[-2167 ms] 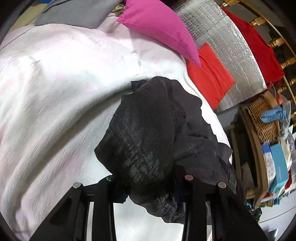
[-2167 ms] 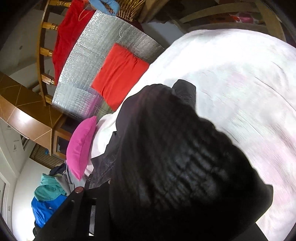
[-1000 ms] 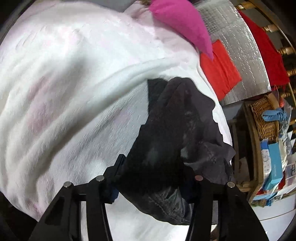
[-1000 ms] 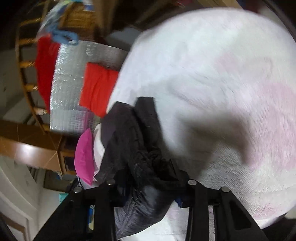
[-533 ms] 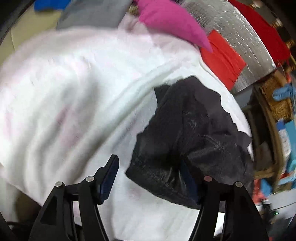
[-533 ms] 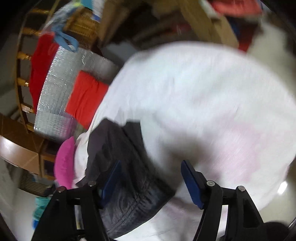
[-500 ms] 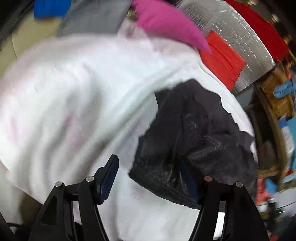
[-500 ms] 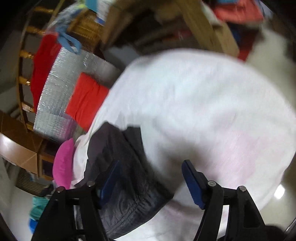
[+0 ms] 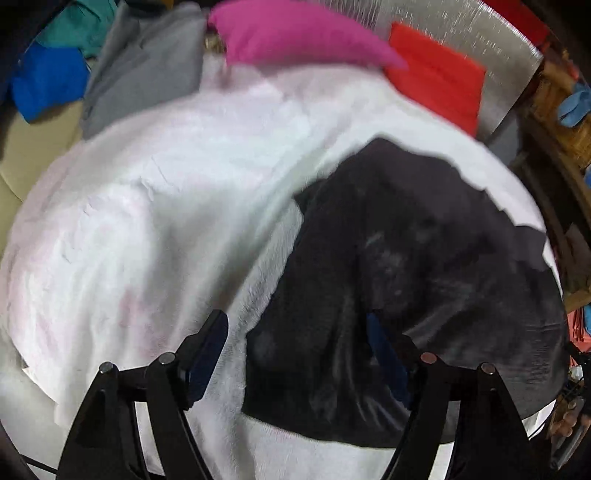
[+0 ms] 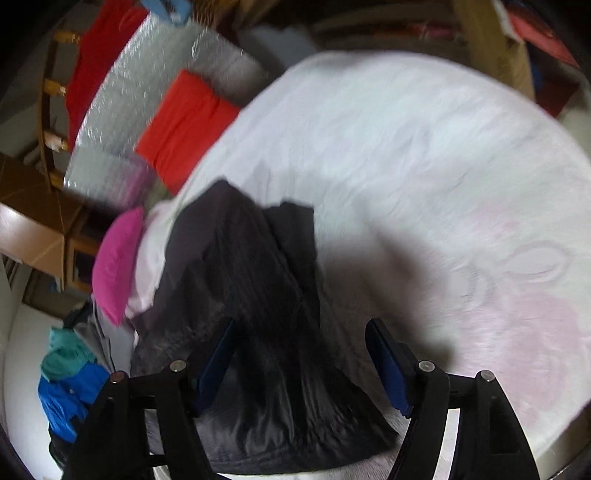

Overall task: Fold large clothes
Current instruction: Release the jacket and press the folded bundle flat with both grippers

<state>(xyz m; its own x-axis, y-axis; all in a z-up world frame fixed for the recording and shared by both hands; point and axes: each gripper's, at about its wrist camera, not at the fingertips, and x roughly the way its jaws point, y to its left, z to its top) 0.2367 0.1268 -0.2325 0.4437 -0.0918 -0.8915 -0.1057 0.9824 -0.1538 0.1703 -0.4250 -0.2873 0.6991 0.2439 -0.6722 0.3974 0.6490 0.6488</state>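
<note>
A folded black quilted garment (image 9: 388, 280) is seen lying on a white fleece blanket (image 9: 147, 221), released. The left gripper (image 9: 295, 354) is opening, the right gripper (image 10: 299, 354) closing, neither pressing cloth. Soft, light, slippery fabric is judged best pinched at thick hems.

A pink cushion (image 9: 295, 35) lies at the far edge of the white blanket (image 9: 155, 221), with a red folded cloth (image 9: 436, 83) just beside it on a silver quilted mat (image 9: 480, 33). At the far left corner a grey garment (image 9: 144, 66) lies spread, with blue fabric (image 9: 48, 81) and teal fabric (image 9: 81, 29) bunched beyond it.
</note>
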